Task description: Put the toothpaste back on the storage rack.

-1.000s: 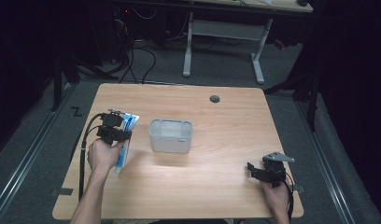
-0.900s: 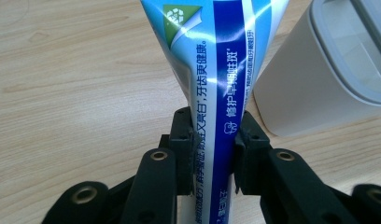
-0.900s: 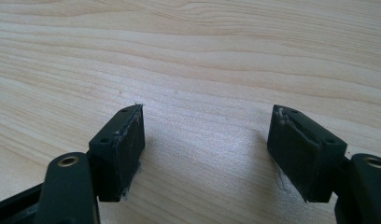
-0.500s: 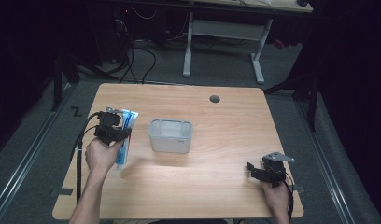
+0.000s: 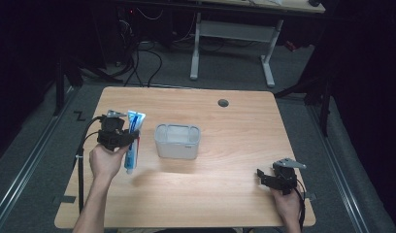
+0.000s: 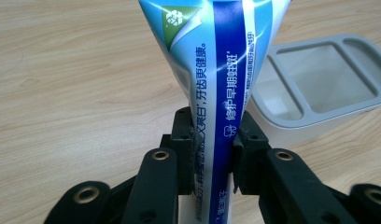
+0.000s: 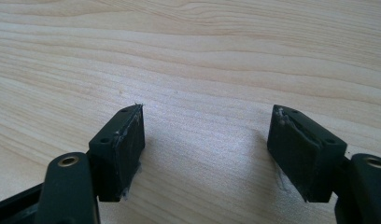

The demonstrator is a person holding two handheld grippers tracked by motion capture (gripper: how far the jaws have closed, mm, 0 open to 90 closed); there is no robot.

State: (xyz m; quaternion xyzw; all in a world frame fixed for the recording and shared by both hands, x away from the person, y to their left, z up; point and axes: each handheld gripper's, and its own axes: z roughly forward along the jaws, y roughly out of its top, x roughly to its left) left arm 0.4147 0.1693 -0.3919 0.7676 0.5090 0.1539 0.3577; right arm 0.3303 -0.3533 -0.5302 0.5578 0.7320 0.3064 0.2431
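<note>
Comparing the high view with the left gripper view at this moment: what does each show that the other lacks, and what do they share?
High view alone: the right gripper, jaws apart over bare wood, the round hole in the table, and the floor beyond. Left gripper view alone: the toothpaste tube's printed text and green recycling mark, and the pads pressing its sides. Both: the left gripper clamped on the tube, beside the grey-rimmed clear container.

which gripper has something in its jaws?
The left gripper: its jaws clamp a blue-and-white toothpaste tube. The right gripper has open jaws over bare table.
</note>
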